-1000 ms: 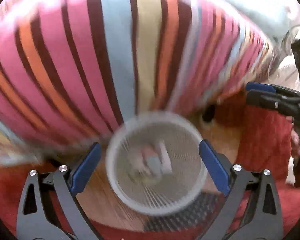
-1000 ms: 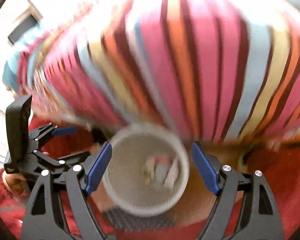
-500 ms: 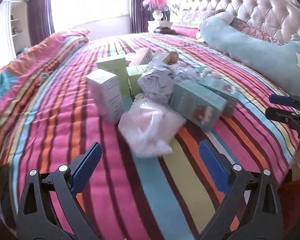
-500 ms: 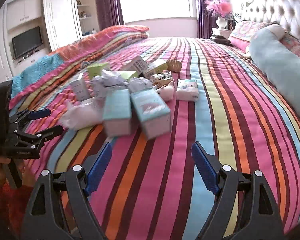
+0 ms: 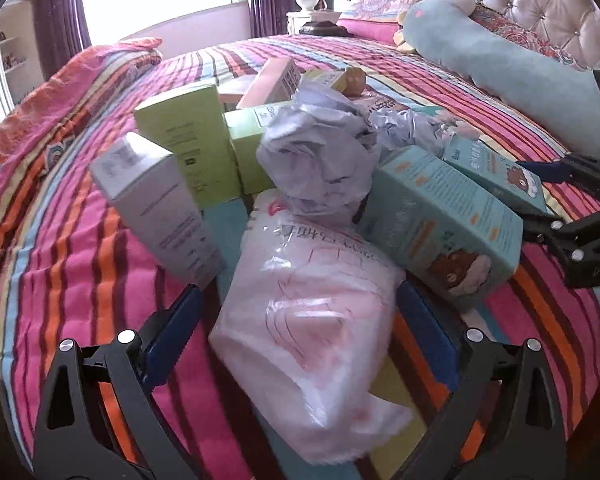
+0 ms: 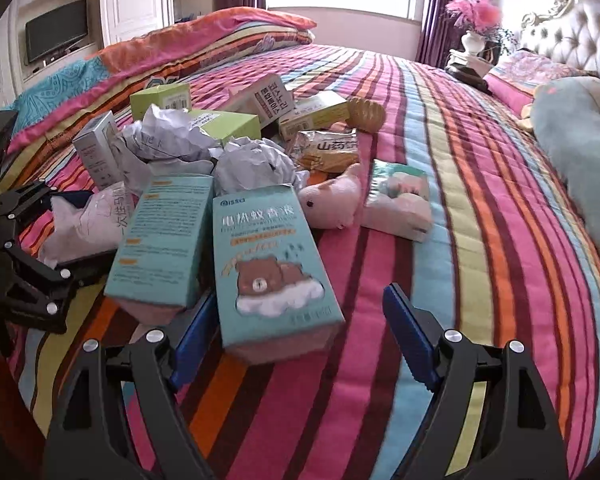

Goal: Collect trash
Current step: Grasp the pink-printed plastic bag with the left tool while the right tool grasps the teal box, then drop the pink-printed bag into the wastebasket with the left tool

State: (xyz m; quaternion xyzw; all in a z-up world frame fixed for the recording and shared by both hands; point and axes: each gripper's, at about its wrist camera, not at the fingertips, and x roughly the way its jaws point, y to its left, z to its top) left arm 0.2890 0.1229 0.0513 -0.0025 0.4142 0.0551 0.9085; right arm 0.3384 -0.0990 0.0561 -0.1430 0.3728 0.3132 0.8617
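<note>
A heap of trash lies on the striped bedspread [image 5: 60,240]. My left gripper [image 5: 300,332] is open, its blue pads either side of a clear plastic packet [image 5: 308,312] with pink contents; I see no squeeze on it. Behind the packet sits crumpled paper [image 5: 320,152], flanked by a grey-white box [image 5: 160,204], green boxes [image 5: 188,140] and a teal box [image 5: 440,216]. My right gripper [image 6: 302,332] is open around the near end of a teal bear box [image 6: 268,264], which lies close to its left pad. The second teal box [image 6: 164,240] lies beside it.
Farther back lie a pink plush toy [image 6: 332,204], a tissue pack [image 6: 400,200], a snack wrapper [image 6: 332,148] and more cartons. A long teal pillow [image 6: 580,144] lines the tufted headboard side. The two grippers work close together, the left gripper [image 6: 24,260] just beyond the teal boxes.
A second ago both grippers hung over a white mesh basket on the floor. They swung up to the bed, then closed in on the pile. Neither gripper's jaw width has changed.
</note>
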